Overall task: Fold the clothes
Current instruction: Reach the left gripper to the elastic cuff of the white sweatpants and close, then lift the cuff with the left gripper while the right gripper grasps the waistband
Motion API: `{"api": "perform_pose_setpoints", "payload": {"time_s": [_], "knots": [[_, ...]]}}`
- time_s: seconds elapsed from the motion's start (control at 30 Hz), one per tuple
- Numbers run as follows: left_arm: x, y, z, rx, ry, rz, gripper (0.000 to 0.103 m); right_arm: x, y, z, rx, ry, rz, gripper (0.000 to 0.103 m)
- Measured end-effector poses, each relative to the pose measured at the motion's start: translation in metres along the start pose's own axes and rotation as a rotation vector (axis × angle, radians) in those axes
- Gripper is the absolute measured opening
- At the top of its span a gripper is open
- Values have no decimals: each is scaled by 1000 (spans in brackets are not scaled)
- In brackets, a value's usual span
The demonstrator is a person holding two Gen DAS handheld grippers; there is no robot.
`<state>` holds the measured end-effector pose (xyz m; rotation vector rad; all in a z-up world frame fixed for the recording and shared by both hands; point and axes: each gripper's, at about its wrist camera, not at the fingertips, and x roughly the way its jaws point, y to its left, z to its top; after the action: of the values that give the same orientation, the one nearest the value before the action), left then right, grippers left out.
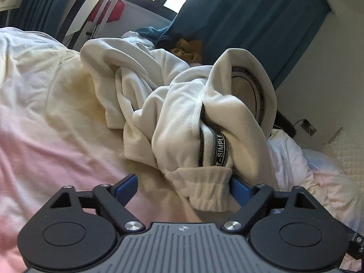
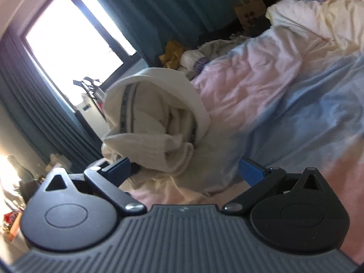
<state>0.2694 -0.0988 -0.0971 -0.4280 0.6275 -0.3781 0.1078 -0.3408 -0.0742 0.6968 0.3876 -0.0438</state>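
A crumpled white garment (image 1: 182,118) with ribbed cuffs and black lettered tape lies heaped on the pastel duvet (image 1: 45,118). My left gripper (image 1: 184,186) is open, its blue fingers wide apart; a ribbed cuff (image 1: 204,191) lies between them against the right finger (image 1: 238,187). In the right wrist view the same garment (image 2: 157,122) stands in a heap just ahead. My right gripper (image 2: 188,170) is open, its blue fingers either side of the garment's lower folds, the left finger (image 2: 118,168) touching the cloth.
Teal curtains (image 1: 238,18) and a bright window (image 2: 68,38) stand behind the bed. A pile of yellow and dark clothes (image 1: 184,45) lies at the far side. A wall socket (image 1: 308,126) is at the right. The duvet (image 2: 284,86) spreads to the right.
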Motion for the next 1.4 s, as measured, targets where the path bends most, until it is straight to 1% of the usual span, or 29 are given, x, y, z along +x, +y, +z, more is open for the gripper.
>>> {"api": "perform_pose_setpoints", "payload": {"time_s": [0.03, 0.1, 0.17, 0.2, 0.27, 0.37, 0.43, 0.5, 0.6, 0.73, 0.87, 0.93, 1.0, 1.07, 1.1, 1.17, 1.23, 1.3, 1.37, 1.4], "knots": [[0, 0, 0, 2, -3, -10, 57, 3, 1, -1, -7, -4, 25, 103], [-1, 1, 0, 6, -9, -29, 43, 6, 7, -2, -29, -16, 65, 103], [-3, 2, 1, 11, -16, -41, 34, 6, 13, -2, -57, -33, 97, 103], [-10, 2, 4, 15, -28, -40, 29, 6, 16, -2, -71, -41, 113, 103], [-26, 3, 8, 23, -60, -37, 23, 5, 25, -3, -123, -64, 127, 103], [-56, 10, 21, 26, -114, -29, 21, 3, 40, -7, -178, -76, 159, 103], [-79, 16, 28, 36, -152, -16, 20, 0, 51, -11, -204, -74, 208, 103], [-99, 29, 35, 32, -166, 10, 19, -4, 62, -16, -235, -70, 244, 103], [-132, 47, 43, 35, -189, 51, 19, -12, 77, -25, -289, -56, 256, 103], [-170, 71, 49, 52, -185, 122, 18, -15, 83, -31, -290, -34, 273, 103], [-180, 99, 51, 42, -140, 194, 18, -4, 77, -34, -184, 22, 287, 103], [-177, 108, 48, 30, -111, 218, 19, 1, 72, -36, -145, 46, 258, 103], [-169, 114, 46, 24, -87, 246, 19, 6, 64, -34, -114, 52, 188, 103], [-159, 120, 44, 22, -66, 264, 20, 9, 49, -31, -56, 82, 159, 103], [-157, 122, 44, 20, -59, 264, 21, 11, 42, -30, -27, 96, 145, 103], [-156, 124, 44, 15, -48, 258, 24, 7, 21, -29, 76, 121, 135, 103], [-155, 126, 44, 11, -38, 253, 27, 1, -4, -26, 219, 103, 146, 103], [-154, 127, 44, 6, -27, 248, 33, -2, -25, -19, 337, 78, 125, 103], [-153, 129, 44, 2, -17, 242, 35, -4, -41, -16, 415, 70, 93, 103], [-153, 130, 44, 0, -11, 240, 39, -2, -43, -16, 420, 95, 90, 103]]}}
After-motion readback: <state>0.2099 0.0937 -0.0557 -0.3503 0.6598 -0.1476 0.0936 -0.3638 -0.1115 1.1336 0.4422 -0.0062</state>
